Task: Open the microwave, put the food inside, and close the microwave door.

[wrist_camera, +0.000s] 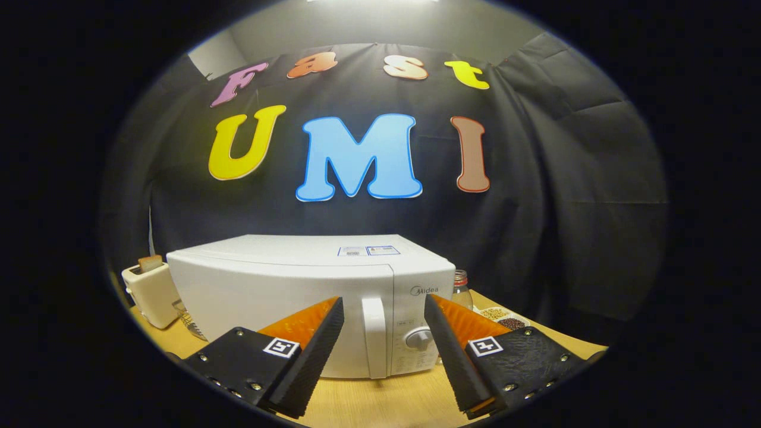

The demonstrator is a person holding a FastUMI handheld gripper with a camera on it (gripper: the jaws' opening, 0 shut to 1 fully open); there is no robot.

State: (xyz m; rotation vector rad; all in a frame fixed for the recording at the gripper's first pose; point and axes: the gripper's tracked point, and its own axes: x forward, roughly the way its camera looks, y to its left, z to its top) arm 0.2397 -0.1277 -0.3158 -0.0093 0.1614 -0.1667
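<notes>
Jaws apart before Midea microwave [285, 297]

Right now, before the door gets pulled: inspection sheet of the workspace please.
Surface: wooden table, bare just ahead of the fingers.
Job's things: white microwave, door shut; door handle upright, beyond the gap between the fingers; food to load not identified.
Clutter: toaster with bread in its slot, left of the microwave; glass jar and a small dish of grains to its right.
Grippers: gripper open, holding nothing, short of the handle.
Cables: nothing seen.
Surroundings: black cloth wall behind.
</notes>
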